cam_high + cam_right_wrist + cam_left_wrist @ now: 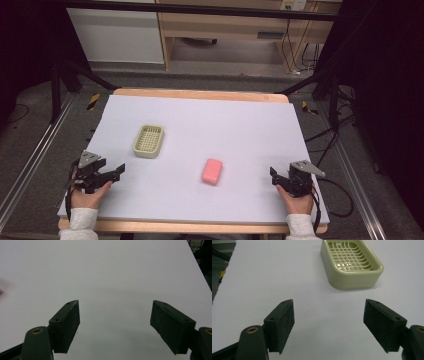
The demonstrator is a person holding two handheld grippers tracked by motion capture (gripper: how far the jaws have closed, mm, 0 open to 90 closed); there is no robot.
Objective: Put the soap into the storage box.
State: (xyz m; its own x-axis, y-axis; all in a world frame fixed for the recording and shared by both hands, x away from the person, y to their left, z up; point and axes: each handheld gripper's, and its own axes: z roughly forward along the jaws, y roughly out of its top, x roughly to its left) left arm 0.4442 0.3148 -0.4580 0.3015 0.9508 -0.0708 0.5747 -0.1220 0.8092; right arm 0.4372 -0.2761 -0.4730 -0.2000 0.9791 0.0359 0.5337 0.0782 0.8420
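A pink bar of soap [212, 171] lies flat near the middle of the white table top [210, 125]. A pale green soap dish [149, 140] with a slotted grid floor sits to its upper left; the left gripper view has the soap dish [352, 263] ahead and to the right of the jaws. My left gripper [119, 171] rests near the table's front left, open, nothing between its pads [284, 325]. Close to the front right edge, my right gripper [273, 176] is open over bare table, its pads [68, 325] holding nothing.
The table top [274, 272] drops off at its left edge to grey floor with metal rails [30, 160]. A wooden shelf unit [240, 30] and cables stand beyond the far edge. Dark stands flank both sides.
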